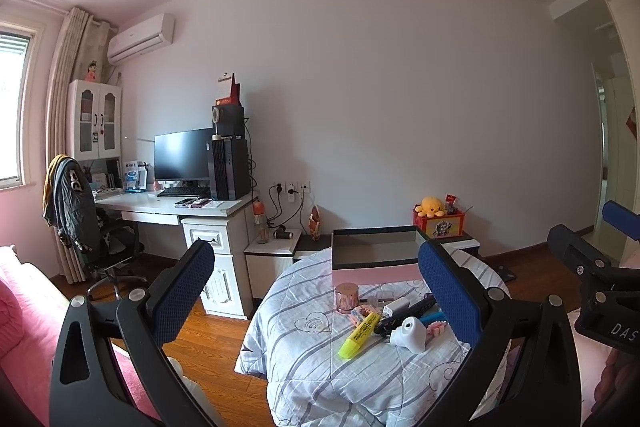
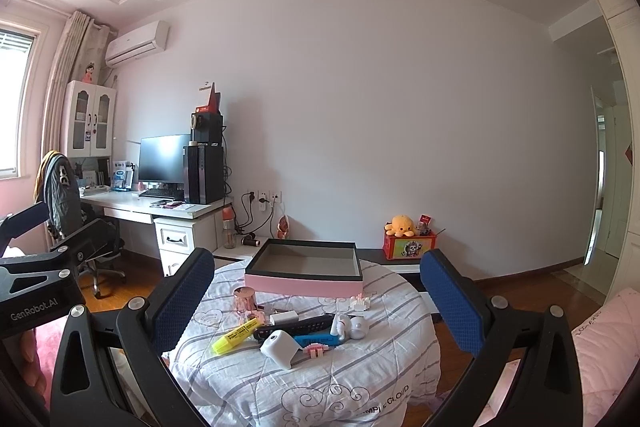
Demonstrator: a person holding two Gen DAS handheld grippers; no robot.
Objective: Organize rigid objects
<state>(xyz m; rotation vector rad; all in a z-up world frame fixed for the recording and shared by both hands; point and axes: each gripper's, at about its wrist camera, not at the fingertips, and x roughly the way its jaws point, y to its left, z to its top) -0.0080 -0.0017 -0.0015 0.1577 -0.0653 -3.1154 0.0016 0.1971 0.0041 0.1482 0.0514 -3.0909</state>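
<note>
A round table under a striped quilt (image 1: 304,379) (image 2: 248,383) carries a shallow pink box (image 1: 376,269) (image 2: 306,285) with an empty grey inside. In front of it lie a yellow highlighter (image 1: 360,335) (image 2: 236,335), a rose-gold cylinder (image 1: 346,297) (image 2: 245,301), a white charger (image 1: 396,307) (image 2: 284,317), a black remote (image 1: 404,317) (image 2: 296,327), a blue marker (image 2: 316,340) and a white device (image 1: 408,335) (image 2: 280,349). My left gripper (image 1: 316,291) and right gripper (image 2: 318,301) hover short of the pile, both open with nothing between their fingers.
A white toy figure (image 2: 352,327) and small pink block pieces (image 2: 314,351) lie among the items. A desk with a monitor (image 1: 184,155) and an office chair (image 1: 80,219) stand at the left. An orange box with a yellow plush (image 2: 404,239) sits by the wall.
</note>
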